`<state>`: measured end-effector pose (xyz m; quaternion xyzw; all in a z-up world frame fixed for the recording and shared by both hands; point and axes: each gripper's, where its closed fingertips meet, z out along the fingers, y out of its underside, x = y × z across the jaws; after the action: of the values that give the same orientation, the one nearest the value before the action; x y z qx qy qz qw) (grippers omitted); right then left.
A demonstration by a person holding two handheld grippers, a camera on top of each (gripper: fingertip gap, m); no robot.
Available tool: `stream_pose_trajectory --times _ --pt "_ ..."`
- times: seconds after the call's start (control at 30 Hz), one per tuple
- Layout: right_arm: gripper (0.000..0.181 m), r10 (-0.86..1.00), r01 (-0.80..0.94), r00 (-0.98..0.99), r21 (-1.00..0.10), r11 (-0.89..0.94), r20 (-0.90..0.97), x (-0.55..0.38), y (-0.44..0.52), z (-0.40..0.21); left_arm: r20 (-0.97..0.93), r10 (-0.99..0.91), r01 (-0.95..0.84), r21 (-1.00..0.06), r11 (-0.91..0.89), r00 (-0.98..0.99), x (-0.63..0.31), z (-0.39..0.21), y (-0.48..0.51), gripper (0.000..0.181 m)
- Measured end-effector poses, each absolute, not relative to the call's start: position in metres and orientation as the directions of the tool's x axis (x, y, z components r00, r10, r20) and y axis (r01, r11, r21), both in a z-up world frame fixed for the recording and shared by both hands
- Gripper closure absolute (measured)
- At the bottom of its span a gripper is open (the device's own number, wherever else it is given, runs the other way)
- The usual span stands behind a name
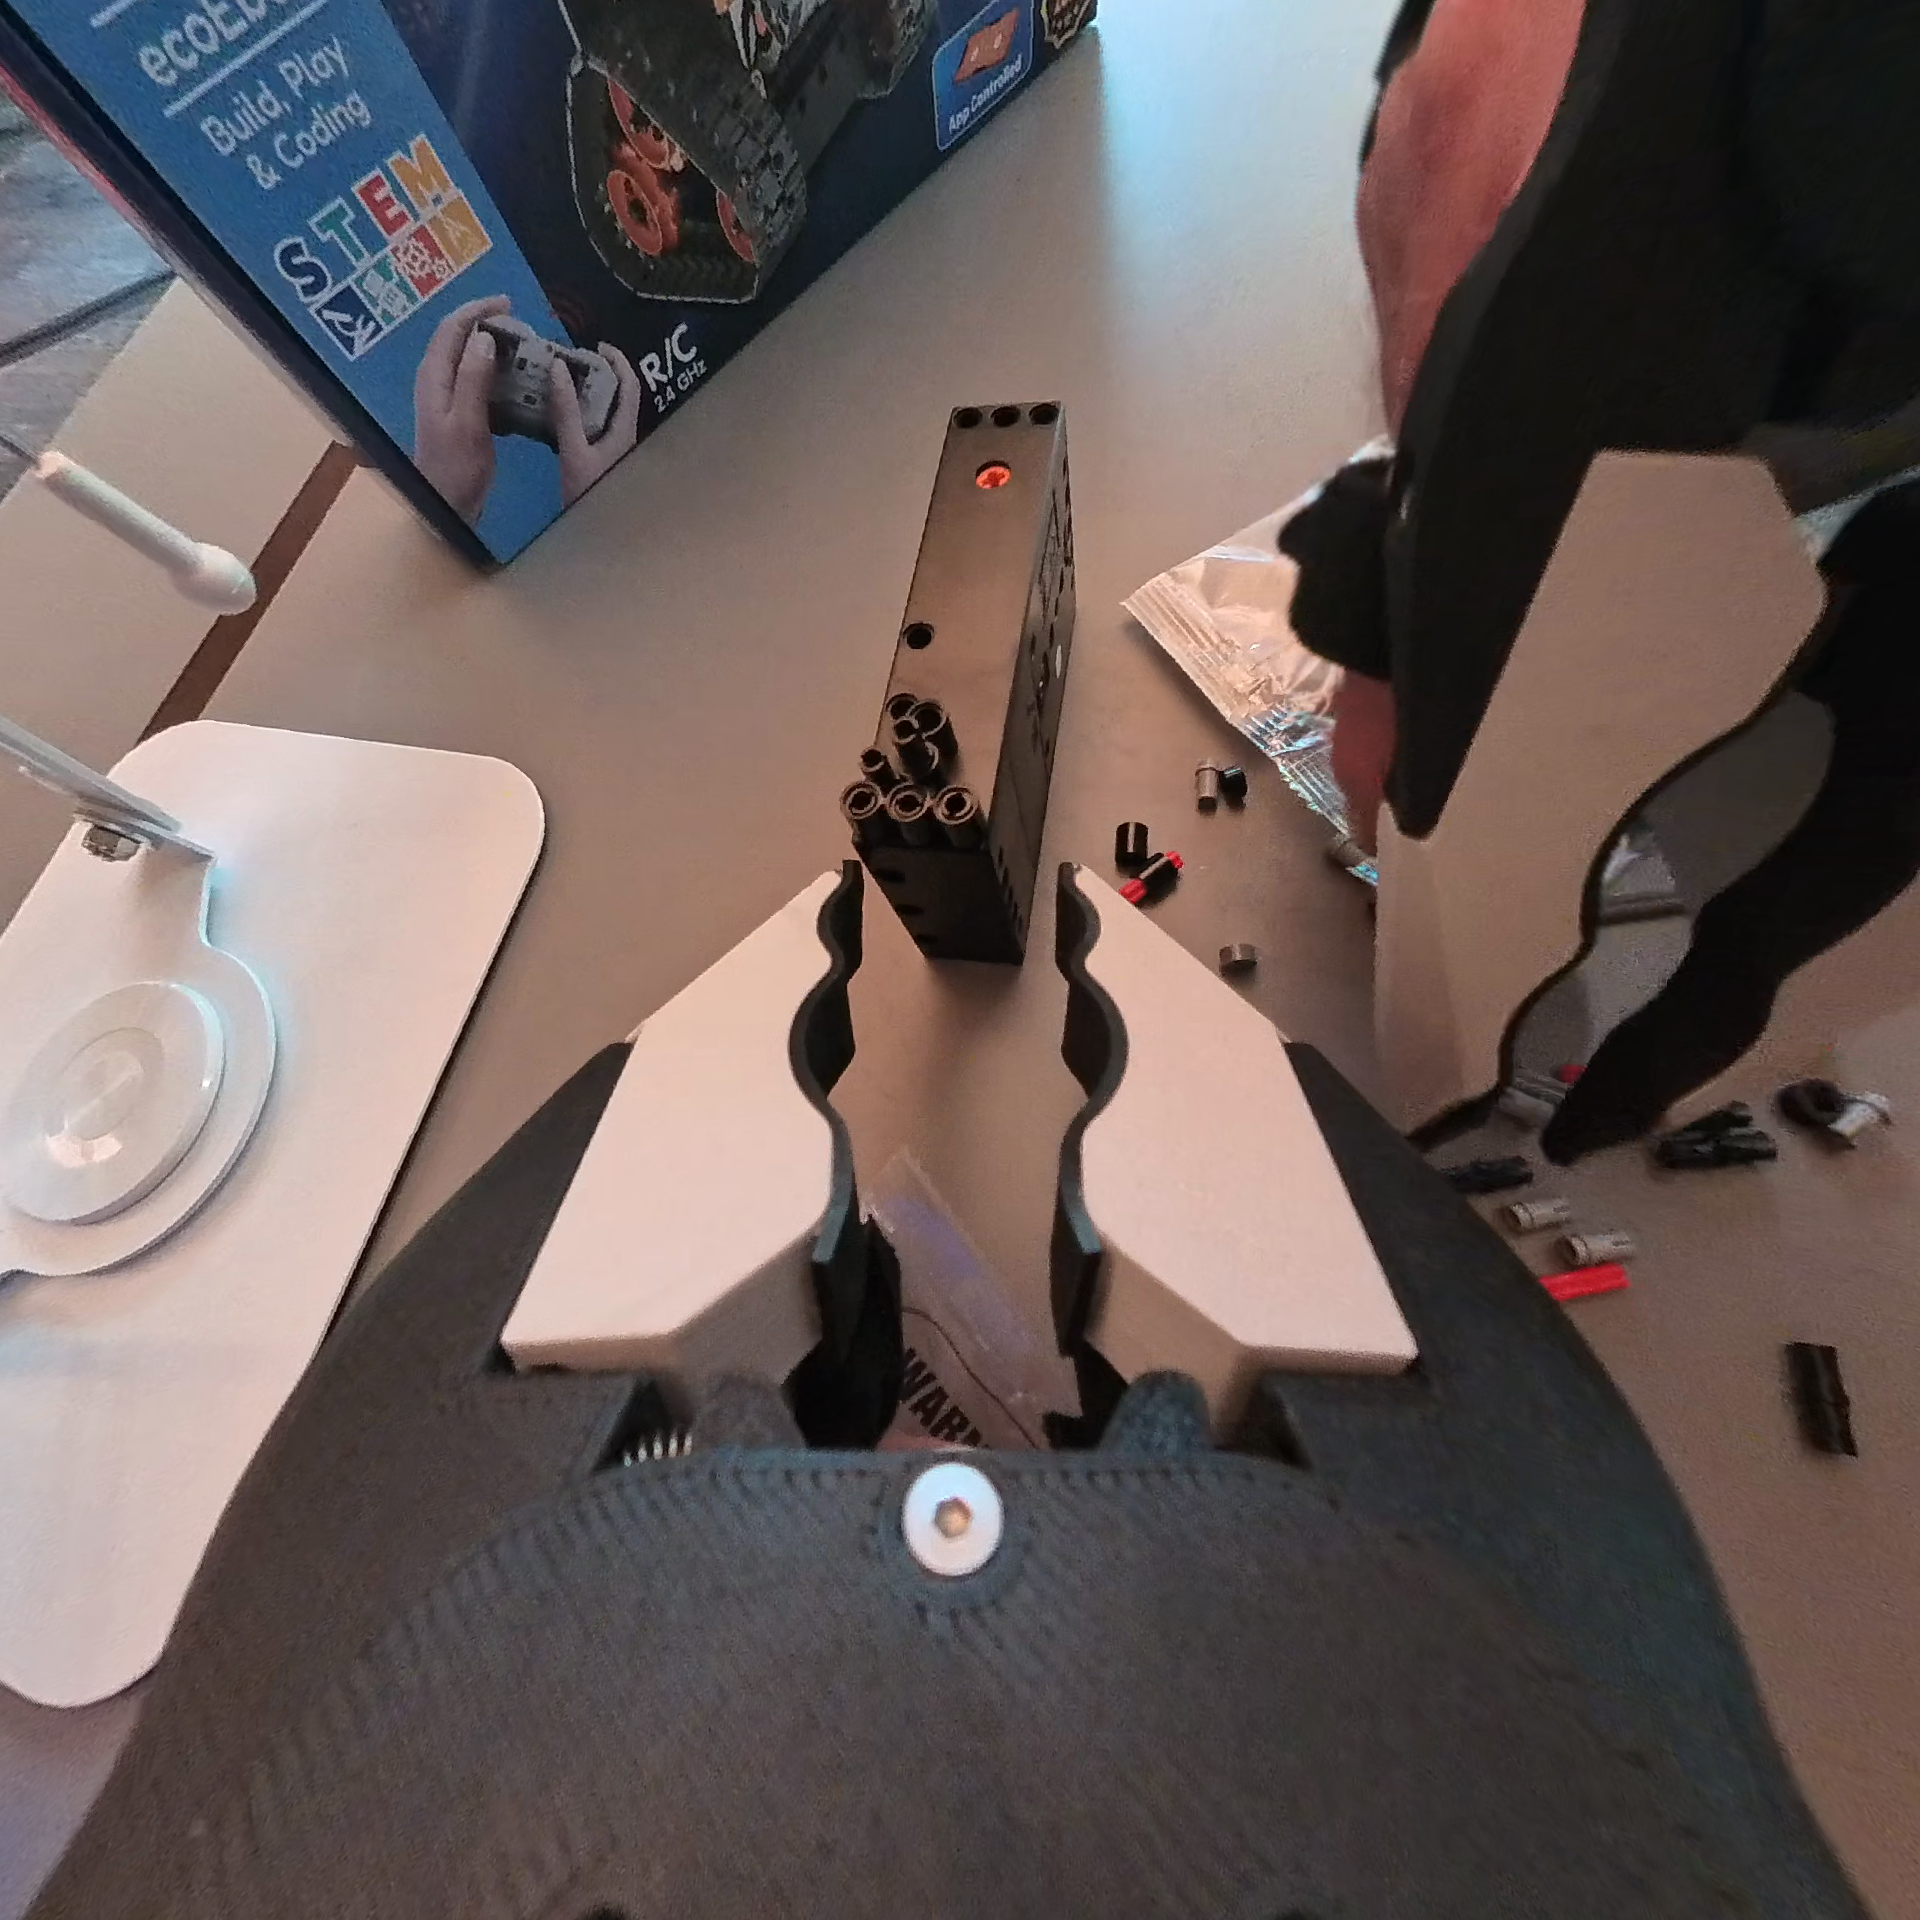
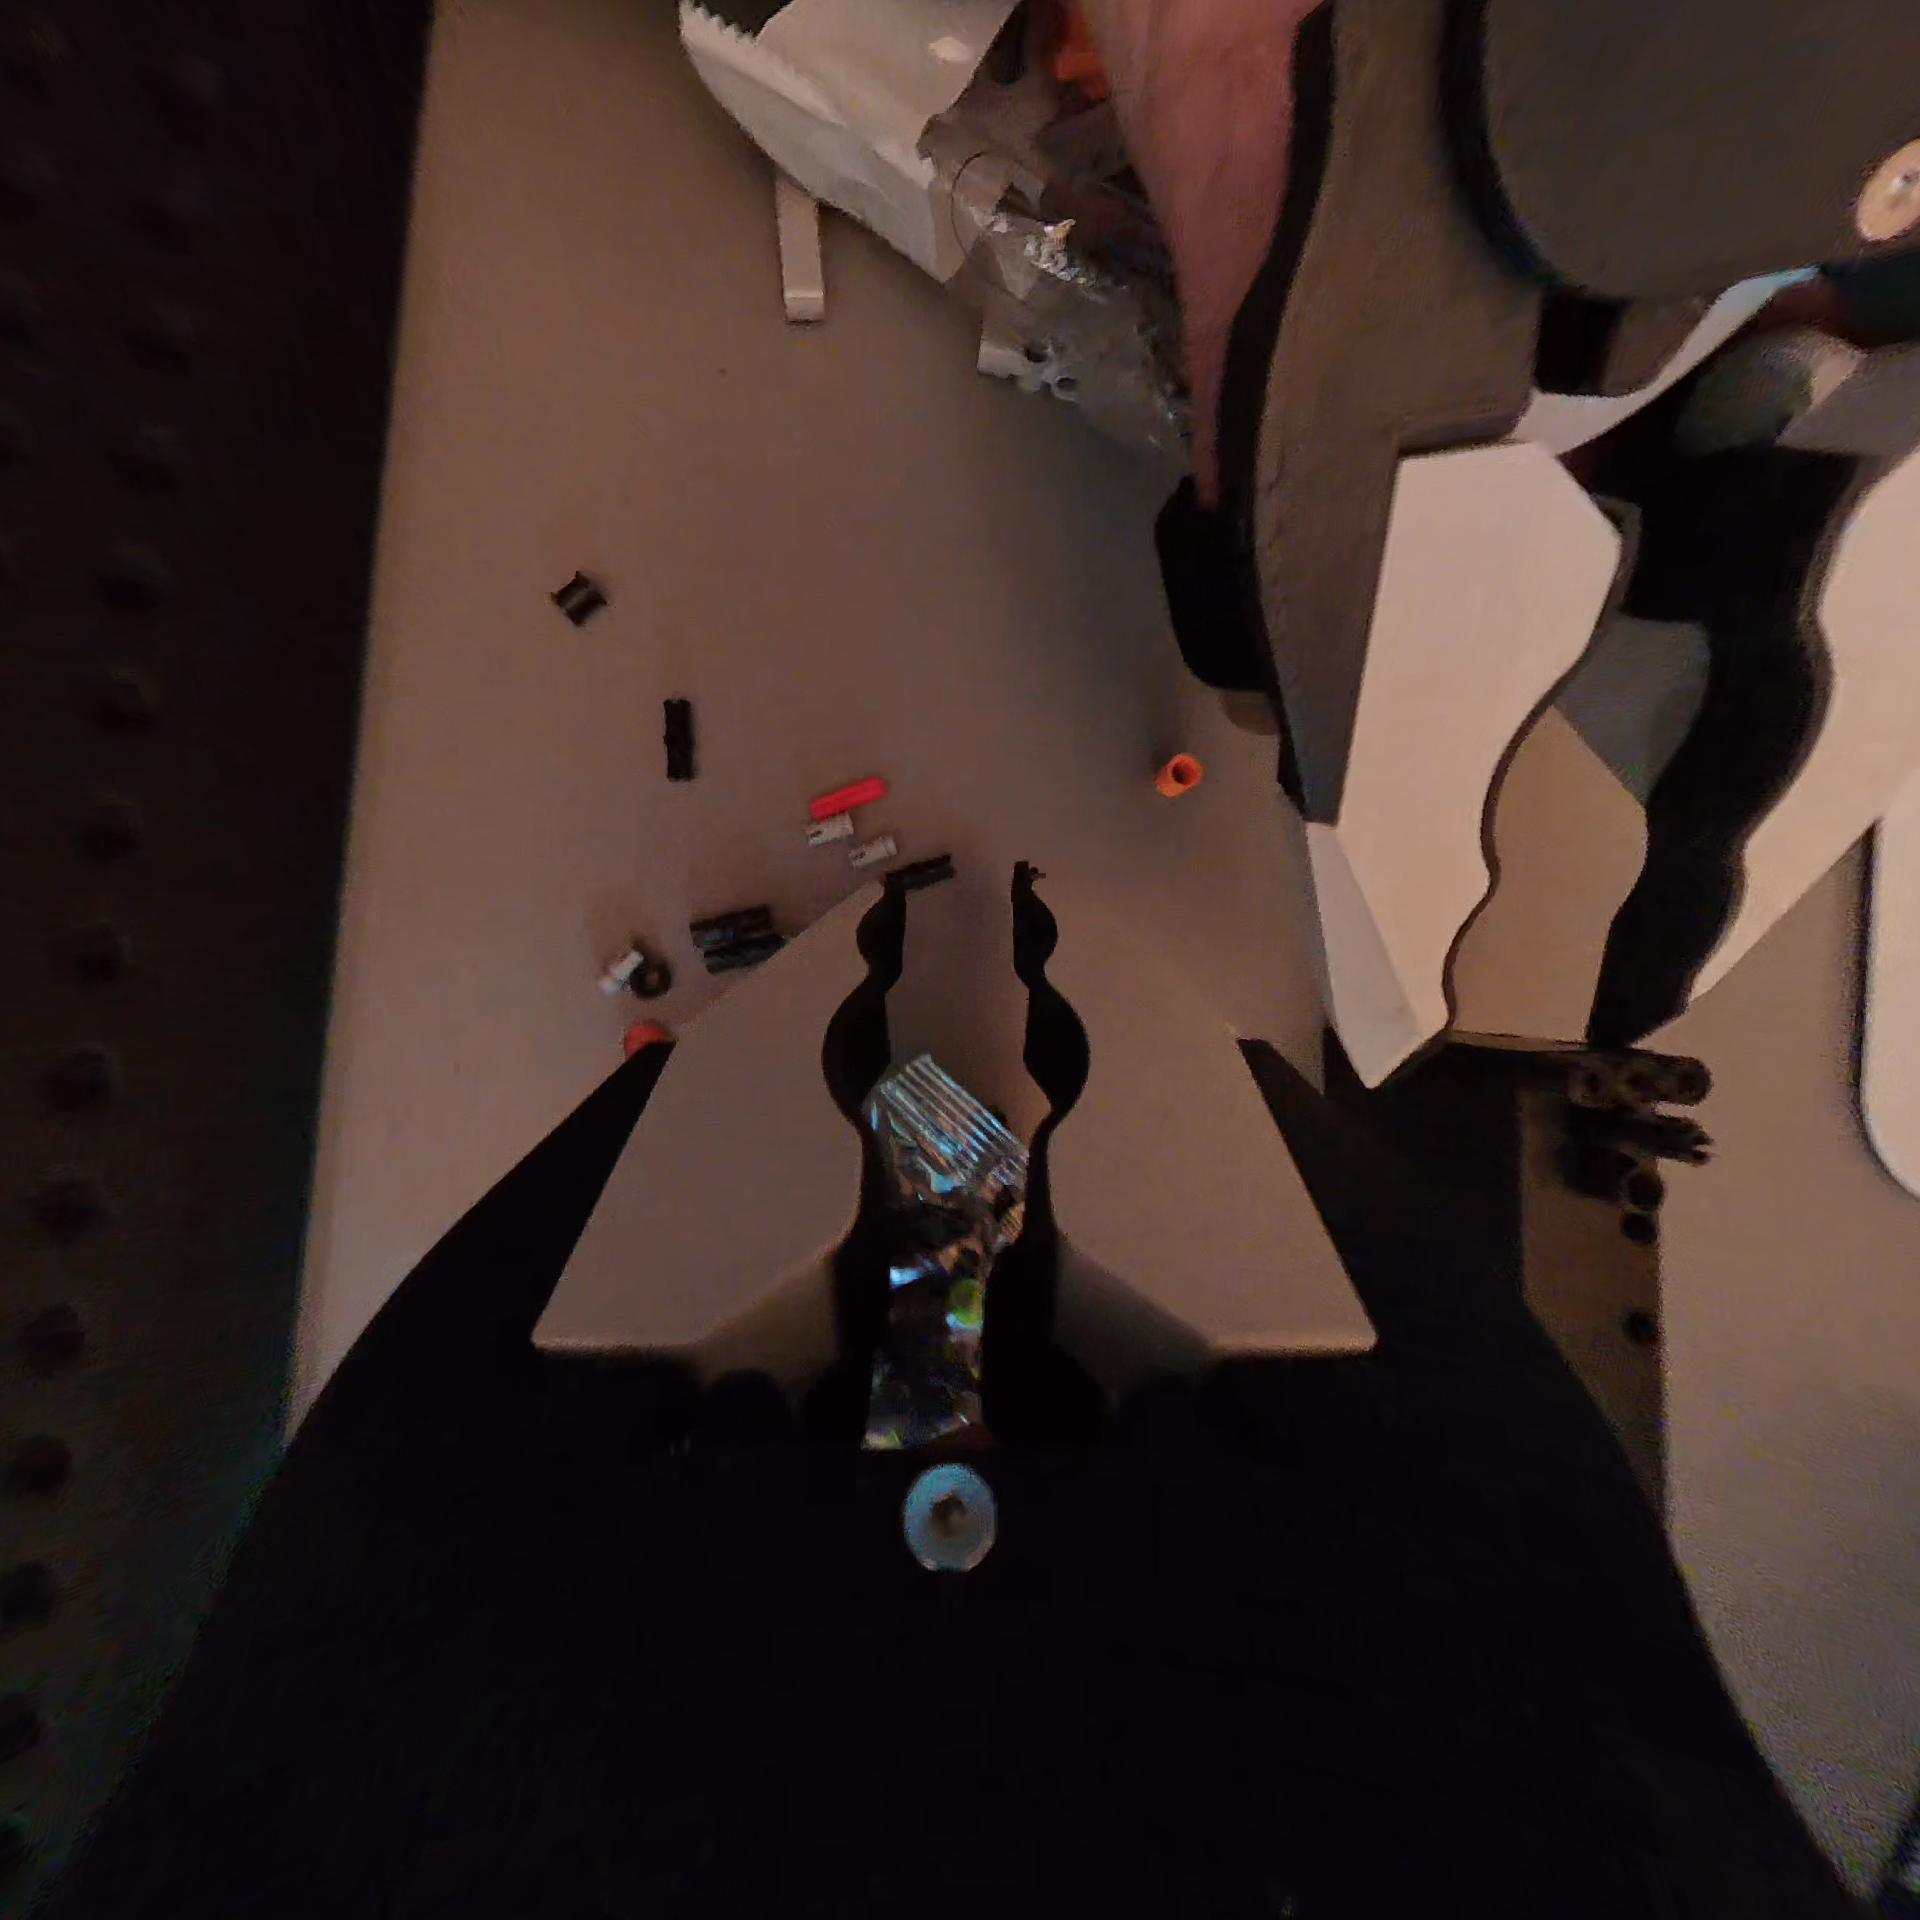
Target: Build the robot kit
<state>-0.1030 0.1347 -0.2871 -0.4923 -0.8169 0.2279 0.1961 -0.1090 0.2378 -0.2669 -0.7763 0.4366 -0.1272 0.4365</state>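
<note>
left gripper [image 1: 961, 883] fingers parted, empty; long black plastic block [image 1: 987, 665] just ahead, long axis pointing away. right gripper [image 2: 961, 883] parted, empty, over small loose pins [image 2: 847, 816] on beige table [image 2: 623, 416].

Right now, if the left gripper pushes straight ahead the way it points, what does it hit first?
Most likely the black block standing on the table, right ahead of the open left gripper and centred in its gap. Depth is unclear, but nothing lies between.
</note>
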Motion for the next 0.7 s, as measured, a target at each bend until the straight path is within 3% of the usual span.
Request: stream_pose_trajectory --times 0.03,0.3,0.47,0.7 --pt "0.162 0.902 0.727 -0.423 -0.563 0.393 0.083 -0.103 0.134 -0.291 -0.186 -0.789 -0.570 -0.786 -0.238 0.586 -0.109 -0.268 0.238 0.146" --pt "0.165 0.957 0.772 -0.290 -0.587 0.243 0.014 -0.102 0.133 -0.304 -0.187 -0.789 -0.575 -0.782 -0.240 0.585 -0.110 -0.268 0.238 0.145" --pt "0.178 0.956 0.755 -0.292 -0.608 0.246 0.025 -0.101 0.129 -0.305 -0.190 -0.792 -0.581 -0.778 -0.239 0.580 -0.110 -0.269 0.237 0.145" --pt "0.178 0.964 0.711 -0.266 -0.676 0.193 -0.003 -0.102 0.134 -0.288 -0.213 -0.783 -0.582 -0.783 -0.221 0.584 -0.117 -0.259 0.232 0.143"
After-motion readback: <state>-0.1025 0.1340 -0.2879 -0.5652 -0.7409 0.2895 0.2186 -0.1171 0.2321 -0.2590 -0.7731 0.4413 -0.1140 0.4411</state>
